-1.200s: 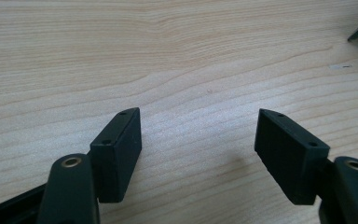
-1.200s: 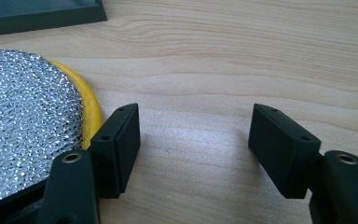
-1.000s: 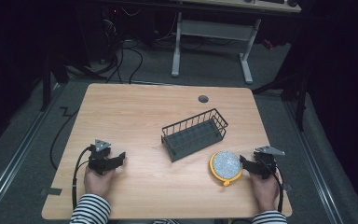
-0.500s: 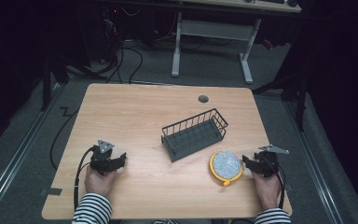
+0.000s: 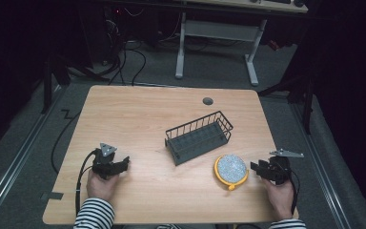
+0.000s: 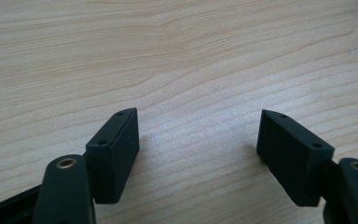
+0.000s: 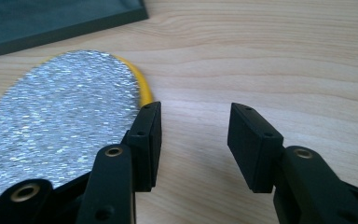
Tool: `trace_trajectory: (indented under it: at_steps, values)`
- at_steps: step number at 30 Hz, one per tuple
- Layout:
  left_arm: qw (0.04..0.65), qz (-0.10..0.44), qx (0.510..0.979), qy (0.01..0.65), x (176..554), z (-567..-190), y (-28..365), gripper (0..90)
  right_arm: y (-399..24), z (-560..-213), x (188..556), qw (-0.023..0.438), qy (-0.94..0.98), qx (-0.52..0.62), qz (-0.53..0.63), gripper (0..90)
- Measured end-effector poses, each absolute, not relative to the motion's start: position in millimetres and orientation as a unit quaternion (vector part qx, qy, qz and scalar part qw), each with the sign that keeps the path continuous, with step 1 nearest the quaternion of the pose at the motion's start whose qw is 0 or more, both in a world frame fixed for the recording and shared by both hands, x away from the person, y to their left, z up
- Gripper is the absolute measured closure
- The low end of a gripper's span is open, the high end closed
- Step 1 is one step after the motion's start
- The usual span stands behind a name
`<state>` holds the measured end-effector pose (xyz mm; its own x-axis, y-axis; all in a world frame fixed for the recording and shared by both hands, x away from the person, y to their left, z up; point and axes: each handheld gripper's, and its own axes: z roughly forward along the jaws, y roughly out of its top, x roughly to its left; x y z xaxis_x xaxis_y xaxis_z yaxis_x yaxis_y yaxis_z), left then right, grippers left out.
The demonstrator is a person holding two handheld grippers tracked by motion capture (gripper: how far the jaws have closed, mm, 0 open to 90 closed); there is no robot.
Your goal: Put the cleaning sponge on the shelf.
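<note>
Bench (image 5: 138, 114): light wood, with a round dark hole (image 5: 208, 101) toward 12 o'clock.
Basket (image 5: 199, 137): dark wire, right of centre, lying at an angle.
Scrubber (image 5: 231, 169): round, yellow rim, silvery glittering top, at 5 o'clock from the basket, just beside it.
Left gripper (image 6: 198, 142): at 8 o'clock on the bench, jaws apart over bare wood.
Right gripper (image 7: 193, 135): at 4 o'clock, jaws apart, empty, one jaw at the scrubber's edge.
Writing: no readable brand or label.
</note>
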<state>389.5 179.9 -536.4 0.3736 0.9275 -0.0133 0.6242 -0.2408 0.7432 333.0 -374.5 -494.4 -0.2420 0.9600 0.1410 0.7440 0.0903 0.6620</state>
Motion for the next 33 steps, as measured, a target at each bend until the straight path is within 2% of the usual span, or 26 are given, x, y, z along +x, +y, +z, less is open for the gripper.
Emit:
trace_trajectory:
  at_steps: [11, 22, 27, 30, 33]
  values:
    - [0.342, 0.221, 0.754, 0.515, 389.6, -536.4, 180.5, 30.1, -344.6, -482.6, 344.2, 0.137, 0.745, 0.568, 0.321, 47.2]
    - [0.344, 0.22, 0.751, 0.519, 389.8, -536.3, 181.6, 30.0, -334.5, -495.2, 359.6, 0.103, 0.756, 0.575, 0.296, 46.8]
    - [0.342, 0.221, 0.752, 0.519, 389.6, -536.4, 181.1, 29.0, -337.9, -503.2, 362.2, 0.083, 0.76, 0.566, 0.307, 54.7]
    - [0.339, 0.224, 0.753, 0.518, 389.3, -536.5, 180.0, 28.7, -342.4, -506.1, 364.2, 0.063, 0.76, 0.562, 0.319, 64.0]
    - [0.34, 0.223, 0.752, 0.519, 389.3, -536.4, 180.3, 28.7, -342.0, -506.4, 363.4, 0.064, 0.767, 0.551, 0.323, 72.8]
